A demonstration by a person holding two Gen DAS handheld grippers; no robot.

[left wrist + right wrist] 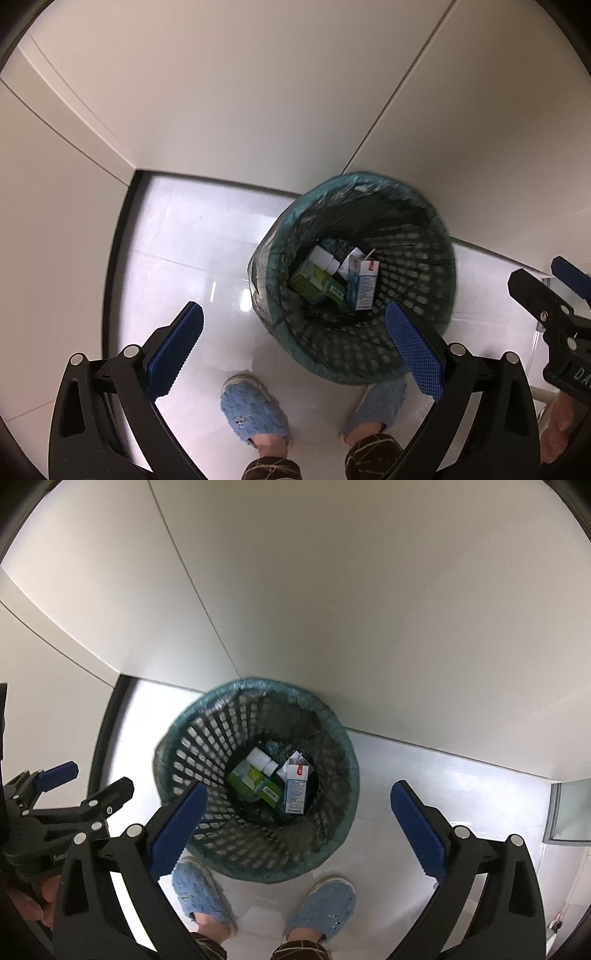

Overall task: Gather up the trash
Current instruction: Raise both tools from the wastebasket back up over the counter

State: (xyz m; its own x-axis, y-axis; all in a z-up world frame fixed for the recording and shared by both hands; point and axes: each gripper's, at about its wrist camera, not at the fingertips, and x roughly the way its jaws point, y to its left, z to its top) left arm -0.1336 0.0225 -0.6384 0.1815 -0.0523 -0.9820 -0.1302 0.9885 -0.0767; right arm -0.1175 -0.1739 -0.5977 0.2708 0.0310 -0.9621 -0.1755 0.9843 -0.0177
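One waste basket [424,236] stood on the pale tiled floor [192,258], close against the foot of the light wall panels [258,92]. It was a dark lattice-sided basket lined with one thin plastic bag [263,266], the bag's edge folded over the rim.

At the bottom of the basket lay the collected trash, four items that could be counted with confidence: one green carton [314,284], one blue-and-white carton with a red mark [364,286], one white bottle [320,256], and one more pale carton [349,264] partly hidden between them. A dark crumpled item behind the bottle could not be identified. All items lay touching one another near the centre of the basket floor.

Two hand-held grippers were present. The left gripper [295,347] hung above the floor at the basket's near left rim, its two blue pads [173,350] spread wide apart with nothing between them. The right gripper [301,827] hung above the basket's near rim, its two pads [419,830] likewise spread wide and empty. Each gripper appeared at the edge of the other's view.

Two feet in blue slippers [321,904] stood on the floor just beside the basket's near side. Part of one hand [559,424] was visible on the right gripper's handle.
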